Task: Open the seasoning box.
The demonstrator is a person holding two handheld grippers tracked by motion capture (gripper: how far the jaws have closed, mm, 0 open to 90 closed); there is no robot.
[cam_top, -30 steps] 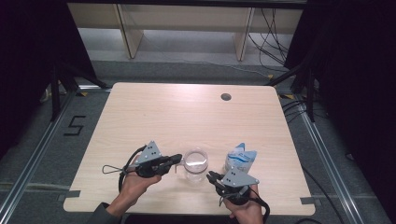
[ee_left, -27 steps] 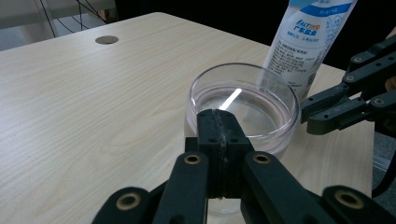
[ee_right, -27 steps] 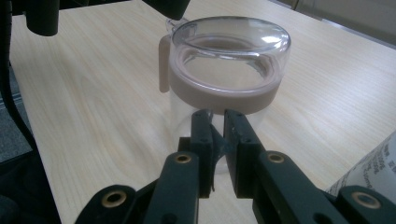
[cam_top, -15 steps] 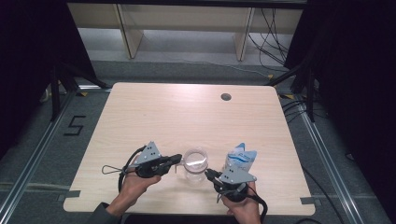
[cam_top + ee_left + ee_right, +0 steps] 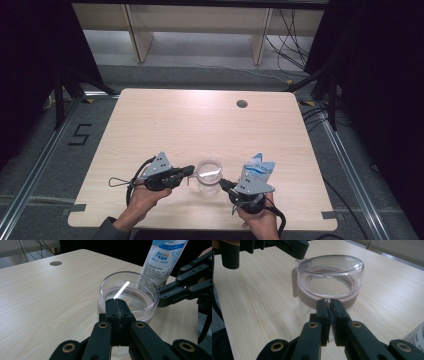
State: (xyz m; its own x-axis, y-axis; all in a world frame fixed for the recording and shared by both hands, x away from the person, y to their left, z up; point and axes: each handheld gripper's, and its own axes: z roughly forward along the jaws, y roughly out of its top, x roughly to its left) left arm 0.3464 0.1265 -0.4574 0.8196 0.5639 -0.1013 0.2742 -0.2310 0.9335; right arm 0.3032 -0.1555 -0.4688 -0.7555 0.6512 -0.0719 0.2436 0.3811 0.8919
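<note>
— Where the table's (image 5: 150, 125) near edge runs, what stands at centre?
— A clear glass jar (image 5: 208, 175), upright. Left gripper (image 5: 190, 171), jaws pressed together, meets its rim from the left; right gripper (image 5: 223, 184), jaws nearly closed, meets it from the right. A white-and-blue pouch (image 5: 256, 170) stands just right.

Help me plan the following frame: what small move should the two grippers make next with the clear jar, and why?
Probably ease the lid upward with the left gripper. It looks shut on the handle side of the clear jar, while the right gripper looks pinched at the jar's pinkish band, steadying it. The white pouch stands close by, so lift gently.
</note>
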